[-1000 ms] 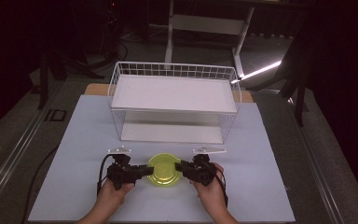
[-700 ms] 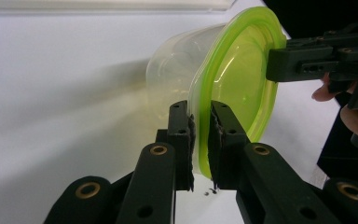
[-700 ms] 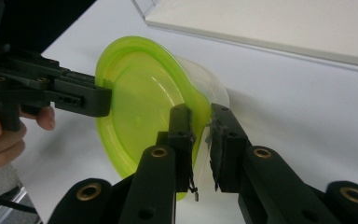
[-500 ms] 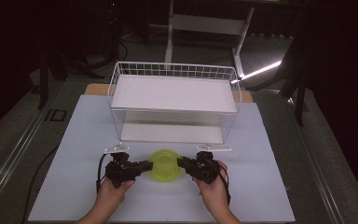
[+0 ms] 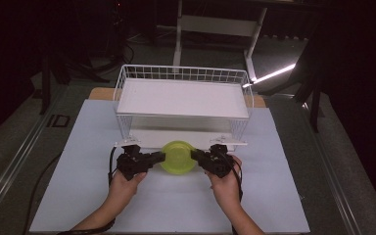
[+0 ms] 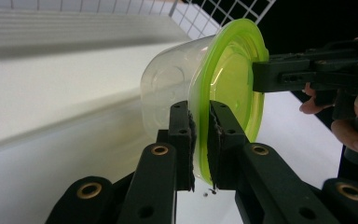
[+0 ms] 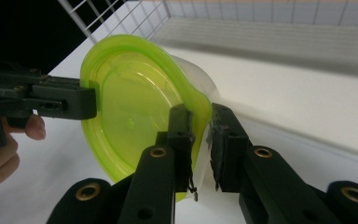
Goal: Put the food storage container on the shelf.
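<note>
A clear tub with a lime-green lid (image 5: 177, 156) hangs tipped on its side just in front of the wire rack, its lid facing the person. My left gripper (image 5: 160, 157) is shut on the lid's rim from the left, and my right gripper (image 5: 195, 154) is shut on it from the right. In the left gripper view the jaws (image 6: 200, 126) pinch the green rim (image 6: 233, 79), with the right gripper (image 6: 261, 77) on the far edge. In the right gripper view the jaws (image 7: 200, 126) have just closed a little tighter on the rim (image 7: 130, 107); the left gripper (image 7: 91, 103) holds the opposite side.
A white wire rack (image 5: 183, 73) with an upper shelf and a lower shelf stands at the back of the white table top (image 5: 78, 186). Its open lower level faces the tub. Dark floor and a stand's legs lie beyond the table.
Both hands have lifted the tub off the table and carried it away from the person, toward the rack's lower opening. The tub has tipped so its lid faces the person.
</note>
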The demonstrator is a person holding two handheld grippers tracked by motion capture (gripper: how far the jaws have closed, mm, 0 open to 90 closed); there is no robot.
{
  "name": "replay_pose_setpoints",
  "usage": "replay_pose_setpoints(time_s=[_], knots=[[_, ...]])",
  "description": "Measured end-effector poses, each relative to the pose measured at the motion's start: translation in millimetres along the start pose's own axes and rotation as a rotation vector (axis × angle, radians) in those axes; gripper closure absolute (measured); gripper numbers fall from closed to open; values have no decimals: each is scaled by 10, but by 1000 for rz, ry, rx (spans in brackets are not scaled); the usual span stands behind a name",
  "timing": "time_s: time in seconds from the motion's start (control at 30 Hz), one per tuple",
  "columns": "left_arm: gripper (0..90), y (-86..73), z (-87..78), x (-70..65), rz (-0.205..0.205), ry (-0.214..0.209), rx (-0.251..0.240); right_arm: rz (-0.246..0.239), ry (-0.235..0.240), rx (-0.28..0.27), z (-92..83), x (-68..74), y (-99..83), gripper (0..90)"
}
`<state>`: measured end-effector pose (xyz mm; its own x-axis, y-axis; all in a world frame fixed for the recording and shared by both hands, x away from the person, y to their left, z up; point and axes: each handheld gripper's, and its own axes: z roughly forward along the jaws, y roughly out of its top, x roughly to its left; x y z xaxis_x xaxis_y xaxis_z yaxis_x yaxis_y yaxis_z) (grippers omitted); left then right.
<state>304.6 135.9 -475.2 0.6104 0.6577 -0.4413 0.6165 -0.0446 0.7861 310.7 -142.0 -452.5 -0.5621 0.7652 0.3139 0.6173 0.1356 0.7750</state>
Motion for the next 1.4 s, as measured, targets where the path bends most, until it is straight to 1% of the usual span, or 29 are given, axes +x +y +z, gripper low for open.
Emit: replay_pose_setpoints(time_s=[0.1, 0.13, 0.17, 0.2, 0.3, 0.37, 0.4, 0.43, 0.47, 0.57, 0.67, 0.73, 0.8, 0.87, 0.9, 0.97, 1.1, 1.17, 1.2, 1.3, 1.33, 1.37, 1.4], knots=[[819, 24, 73, 52, 2, 11, -10, -11, -23, -11, 52, -38, 38, 794], [819, 24, 73, 52, 2, 11, -10, -11, -23, -11, 52, -38, 38, 794], [819, 42, 143, 89, 1, 25, -25, -13, -30, -13, 77, -57, 46, 794], [819, 52, 167, 107, 6, 30, -26, -10, -41, -22, 135, -110, 61, 793], [818, 69, 243, 152, 12, 41, -24, -4, -56, -31, 200, -173, 64, 791], [818, 71, 272, 174, 12, 43, -21, -1, -62, -29, 223, -188, 64, 791], [818, 66, 314, 213, 11, 45, -20, 9, -77, -18, 278, -220, 67, 791], [818, 66, 314, 213, 11, 45, -20, 9, -77, -18, 278, -220, 67, 791], [818, 63, 345, 247, 6, 46, -19, 10, -92, -10, 318, -238, 70, 790], [817, 60, 375, 280, 10, 48, -20, 12, -101, -7, 353, -253, 72, 790], [817, 69, 416, 341, 8, 52, -20, 28, -106, -2, 412, -280, 75, 790], [817, 76, 444, 367, 16, 60, -17, 36, -106, 1, 450, -307, 76, 790], [816, 77, 469, 397, 6, 63, -15, 41, -117, 4, 496, -325, 73, 789], [815, 75, 466, 450, -22, 46, -29, 54, -96, -9, 515, -347, 72, 790], [814, 73, 469, 470, -30, 38, -30, 50, -87, -17, 523, -359, 76, 790], [809, 74, 473, 497, -20, 37, -32, 53, -76, -20, 536, -369, 92, 789], [791, 105, 492, 505, -10, 56, -42, 22, -104, -30, 565, -346, 132, 779], [782, 124, 504, 509, -13, 62, -47, 22, -106, -44, 579, -362, 141, 773], [776, 134, 510, 507, -5, 72, -52, 23, -107, -51, 586, -367, 144, 769], [755, 146, 524, 512, 9, 86, -66, 5, -118, -75, 611, -376, 144, 755], [751, 146, 524, 512, 9, 86, -66, 5, -118, -75, 611, -376, 144, 755], [751, 154, 537, 528, 11, 94, -78, -2, -122, -81, 618, -378, 145, 750], [735, 158, 545, 532, 8, 99, -84, -12, -134, -93, 645, -382, 156, 743]])
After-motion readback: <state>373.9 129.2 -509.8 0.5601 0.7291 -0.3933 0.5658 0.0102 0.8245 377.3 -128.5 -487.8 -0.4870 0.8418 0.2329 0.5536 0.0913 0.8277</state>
